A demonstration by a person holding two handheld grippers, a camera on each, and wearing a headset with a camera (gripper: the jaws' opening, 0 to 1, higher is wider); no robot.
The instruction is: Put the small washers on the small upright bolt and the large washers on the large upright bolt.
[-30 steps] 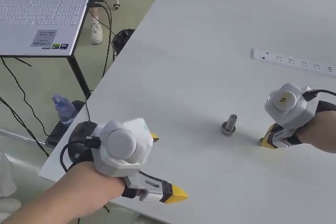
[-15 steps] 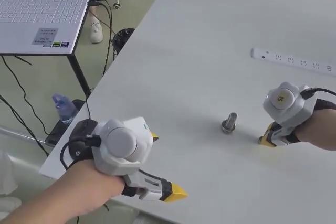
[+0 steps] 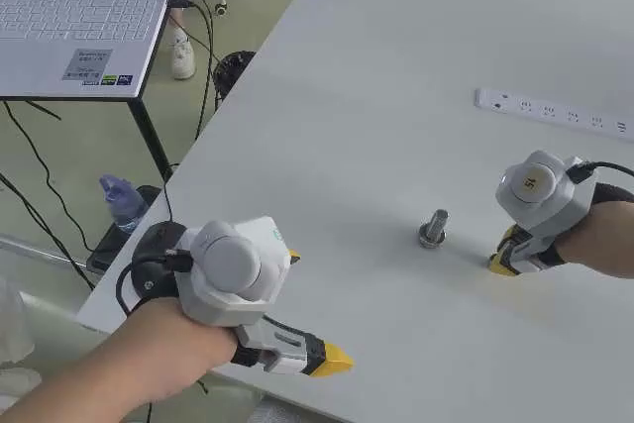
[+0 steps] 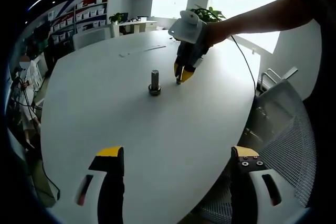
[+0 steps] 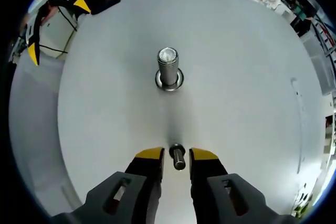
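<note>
1. Small bolt (image 5: 178,157) stands between the jaws of the right gripper (image 3: 505,264), close to the tips, on the table (image 3: 396,96). The jaws sit narrowly apart on either side of it. We cannot tell whether they pinch it or only flank it.
2. Large bolt (image 5: 169,66) stands upright straight ahead of that gripper, well apart from the small one. There is a ring (image 5: 169,81) at its foot, and we cannot tell whether that is a washer or the bolt's own head.
3. Left gripper (image 4: 177,153) is released, with its jaws spread wide and nothing between them. The large bolt lies far ahead of it.
4. We judge the step in hand to be seating the small bolt upright, so we should keep the right gripper plumb and press straight down.
5. When we let go, we should spread the jaws evenly and only a little, then lift straight up. A sideways drag could tip so slim a bolt.
6. We should leave clear room between the two bolts so the jaws can reach down over either one later.
7. We should keep the left gripper back until the bolt stands alone.
</note>
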